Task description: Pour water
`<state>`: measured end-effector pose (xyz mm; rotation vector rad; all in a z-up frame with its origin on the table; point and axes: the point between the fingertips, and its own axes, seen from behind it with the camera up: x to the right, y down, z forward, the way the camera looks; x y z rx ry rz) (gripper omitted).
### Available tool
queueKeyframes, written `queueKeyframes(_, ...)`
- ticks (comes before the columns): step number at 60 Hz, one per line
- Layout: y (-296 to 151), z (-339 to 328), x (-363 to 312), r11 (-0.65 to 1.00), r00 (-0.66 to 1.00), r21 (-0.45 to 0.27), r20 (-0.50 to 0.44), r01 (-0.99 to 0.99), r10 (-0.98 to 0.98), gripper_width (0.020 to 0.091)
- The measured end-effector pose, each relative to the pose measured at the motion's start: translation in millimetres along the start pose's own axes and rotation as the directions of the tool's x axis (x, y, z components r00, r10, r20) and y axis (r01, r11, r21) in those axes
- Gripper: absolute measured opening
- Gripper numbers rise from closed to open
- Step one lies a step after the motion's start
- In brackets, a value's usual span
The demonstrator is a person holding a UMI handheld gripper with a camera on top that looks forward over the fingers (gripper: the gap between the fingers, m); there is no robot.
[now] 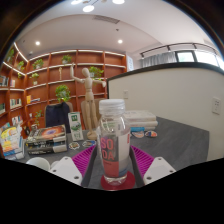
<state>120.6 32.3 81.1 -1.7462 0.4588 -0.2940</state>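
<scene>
A clear plastic bottle [113,140] with a white cap and a pink label stands upright on a red coaster [113,182] on the dark table [175,135]. It is partly filled with clear liquid. My gripper [112,160] is open around it. The bottle stands between the two fingers, with the left magenta pad [84,160] and the right magenta pad [141,160] each a narrow gap away from its sides. The bottle rests on its own base.
A wooden mannequin figure [89,95] stands beyond the bottle. A stack of books [138,118] lies to the right behind it. To the left are a tray of small items [45,140] and a white cup [38,163]. Wooden shelves [50,75] line the back wall.
</scene>
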Motion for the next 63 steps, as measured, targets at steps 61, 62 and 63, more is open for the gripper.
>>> queueKeyframes(61,-37.3,-292.4,-114.3,0.987,0.873,0.147,0.471,0.061,-0.124,0.082)
queueKeyframes(62,-37.5,-293.1,-114.7,0.987,0.873,0.149,0.47,0.064,-0.127,0.082)
queueKeyframes(63,-37.4,-294.0,-115.3,0.986,0.873,0.15,0.47,0.066,-0.13,0.0819)
